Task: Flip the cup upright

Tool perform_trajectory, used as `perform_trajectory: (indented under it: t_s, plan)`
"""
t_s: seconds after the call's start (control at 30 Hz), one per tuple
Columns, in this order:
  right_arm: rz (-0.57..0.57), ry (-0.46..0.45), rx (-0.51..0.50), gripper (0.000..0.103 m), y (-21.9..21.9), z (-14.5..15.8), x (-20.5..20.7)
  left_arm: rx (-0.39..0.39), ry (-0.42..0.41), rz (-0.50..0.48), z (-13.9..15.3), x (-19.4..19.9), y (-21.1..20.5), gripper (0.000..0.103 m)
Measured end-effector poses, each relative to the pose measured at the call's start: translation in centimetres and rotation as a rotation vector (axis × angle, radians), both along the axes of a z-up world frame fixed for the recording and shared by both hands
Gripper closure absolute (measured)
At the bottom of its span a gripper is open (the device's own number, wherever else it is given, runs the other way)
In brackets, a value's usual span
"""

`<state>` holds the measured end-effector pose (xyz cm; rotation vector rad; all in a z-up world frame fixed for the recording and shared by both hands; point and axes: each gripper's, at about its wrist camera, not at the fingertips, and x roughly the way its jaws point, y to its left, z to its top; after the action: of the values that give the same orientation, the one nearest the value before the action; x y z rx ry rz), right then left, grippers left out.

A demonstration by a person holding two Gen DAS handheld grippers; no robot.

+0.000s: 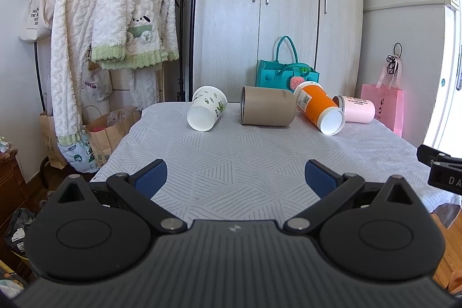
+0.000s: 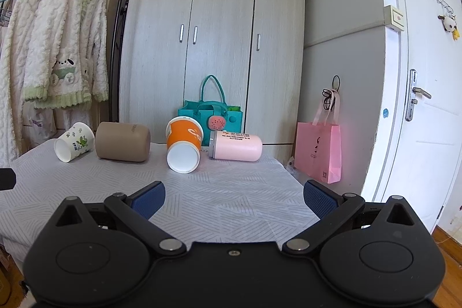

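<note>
Several cups lie on their sides in a row at the far end of the cloth-covered table: a white cup with green print, a brown cup, an orange cup with its white mouth toward me, and a pink cup. My left gripper is open and empty over the near table. My right gripper is open and empty, near the table's right front part; part of it shows in the left wrist view.
A teal bag stands behind the cups by a wardrobe. A pink paper bag hangs right of the table. A clothes rack with robes and paper bags stands left. A white door is right.
</note>
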<state>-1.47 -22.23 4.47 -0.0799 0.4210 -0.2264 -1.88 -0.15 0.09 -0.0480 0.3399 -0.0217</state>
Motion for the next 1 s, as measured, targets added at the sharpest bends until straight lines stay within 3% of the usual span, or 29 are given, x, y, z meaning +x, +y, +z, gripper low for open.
perform_trajectory:
  t_s: [0.63,1.0]
  plan:
    - [0.012,0.010,0.008,0.000,-0.8,-0.5,0.3,0.023,0.025,-0.003,-0.1,0.7,-0.9,0.000]
    - [0.093,0.050,-0.015,0.000,-4.0,0.7,2.2,0.033,0.157,-0.045,0.3,4.4,-3.3,0.000]
